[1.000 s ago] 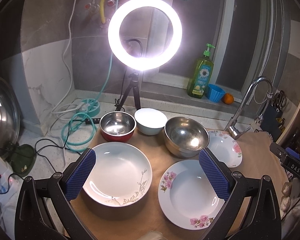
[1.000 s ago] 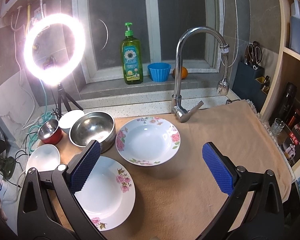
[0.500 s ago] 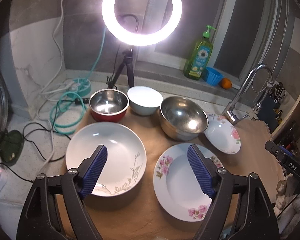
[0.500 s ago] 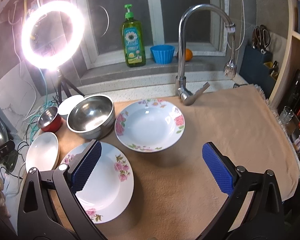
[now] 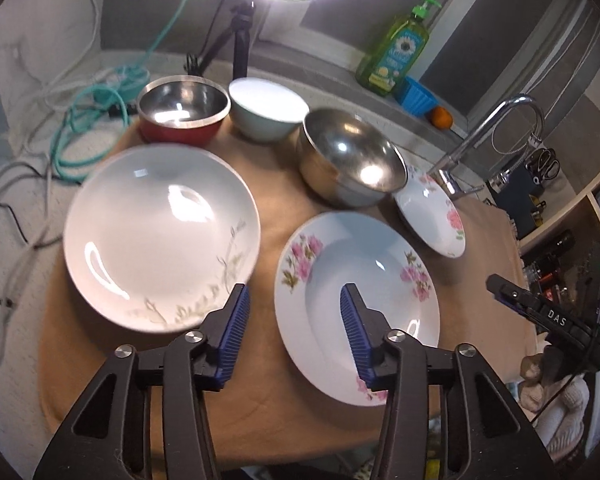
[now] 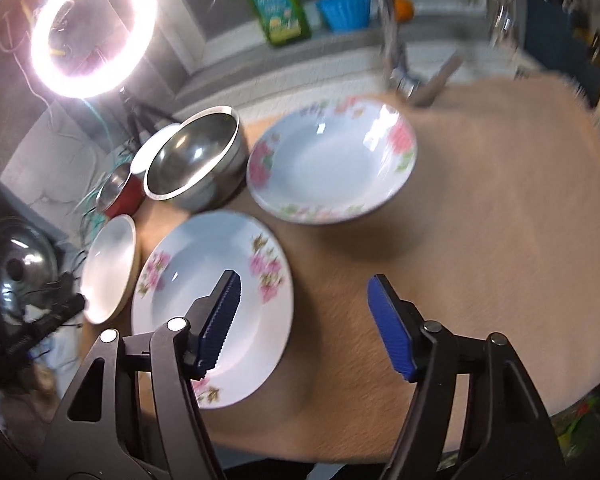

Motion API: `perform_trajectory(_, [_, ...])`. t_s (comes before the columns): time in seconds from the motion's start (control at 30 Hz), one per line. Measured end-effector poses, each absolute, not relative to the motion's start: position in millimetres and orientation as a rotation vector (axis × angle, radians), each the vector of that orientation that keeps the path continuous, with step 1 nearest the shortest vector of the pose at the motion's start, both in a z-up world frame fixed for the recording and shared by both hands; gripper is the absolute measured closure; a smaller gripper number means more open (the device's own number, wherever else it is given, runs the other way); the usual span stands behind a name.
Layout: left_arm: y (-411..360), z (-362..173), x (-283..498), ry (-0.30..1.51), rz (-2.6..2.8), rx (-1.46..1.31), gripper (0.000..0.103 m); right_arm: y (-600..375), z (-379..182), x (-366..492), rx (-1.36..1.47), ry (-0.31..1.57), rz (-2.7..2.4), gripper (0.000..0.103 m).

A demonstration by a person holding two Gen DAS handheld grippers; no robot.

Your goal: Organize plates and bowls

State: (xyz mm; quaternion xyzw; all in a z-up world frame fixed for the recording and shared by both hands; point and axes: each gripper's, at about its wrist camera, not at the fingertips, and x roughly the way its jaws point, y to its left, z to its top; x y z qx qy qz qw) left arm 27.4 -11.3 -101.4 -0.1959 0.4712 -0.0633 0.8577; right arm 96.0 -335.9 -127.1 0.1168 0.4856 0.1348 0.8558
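On the tan mat [image 5: 268, 396] lie a white plate with a grey sprig [image 5: 160, 236], a pink-flowered plate [image 5: 356, 300] and a smaller flowered plate [image 5: 432, 212]. Behind them stand a red steel-lined bowl [image 5: 182, 110], a white bowl [image 5: 266, 108] and a large steel bowl [image 5: 350, 162]. My left gripper [image 5: 296, 328] is open and empty, low over the gap between the two near plates. My right gripper [image 6: 304, 320] is open and empty, its left finger over the pink-flowered plate [image 6: 212, 312]. The deep flowered plate [image 6: 332, 160] lies beyond it.
A ring light on a tripod [image 5: 242, 48] stands at the back, with cables [image 5: 88, 120] to its left. A green soap bottle [image 5: 400, 46], a blue cup [image 5: 418, 96] and an orange [image 5: 442, 116] sit on the sill. A tap [image 5: 484, 136] rises at the right.
Both grippers have tilted down and moved closer to the plates. The left gripper's jaws have narrowed a good deal; the right gripper's jaws have narrowed a little.
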Motion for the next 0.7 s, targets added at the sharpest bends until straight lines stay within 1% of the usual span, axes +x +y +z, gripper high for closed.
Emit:
perform_trajectory(0.03, [-12.2,-106.6,27.3,1.01,-0.145,-0.429,0.065,-335.5,-133.3,97.6,0.262,1.042,0.296,0.041])
perform_trajectory(0.07, [-12.6,-111.0,27.5,1.028,-0.152,-0.439,0.067,-335.1,-138.9,98.7,0.276,1.061,0.309,0.049])
perform_trajectory(0.13, [-15.0,-119.2,27.9,1.058,-0.168,-0.468,0.074,-335.2,-148.9,101.1,0.306,1.097,0.329,0.056])
perform_trajectory(0.3, [-11.0,-136.9,28.9,1.107,-0.175,-0.54,0.075,-336.4,-166.8,106.2,0.369,1.158,0.363,0.065])
perform_trajectory(0.37, [-7.9,-141.9,30.0,1.118,-0.168,-0.562,0.076,-337.0,-170.7,108.9,0.38,1.173,0.37,0.07])
perform_trajectory(0.5, [-2.6,-151.8,34.0,1.133,-0.155,-0.601,0.077,-334.6,-177.2,114.6,0.389,1.194,0.383,0.071])
perform_trajectory(0.57, [-1.8,-153.8,36.6,1.132,-0.151,-0.603,0.08,-334.2,-179.5,117.2,0.39,1.201,0.385,0.072])
perform_trajectory(0.6, [-1.6,-154.2,37.8,1.132,-0.151,-0.606,0.082,-333.8,-180.6,118.6,0.393,1.204,0.387,0.073])
perform_trajectory(0.63, [-0.9,-155.3,39.3,1.133,-0.151,-0.608,0.082,-333.5,-181.6,119.9,0.395,1.205,0.389,0.076])
perform_trajectory(0.7, [1.1,-158.2,41.5,1.135,-0.151,-0.614,0.082,-332.6,-182.9,122.2,0.397,1.209,0.392,0.078])
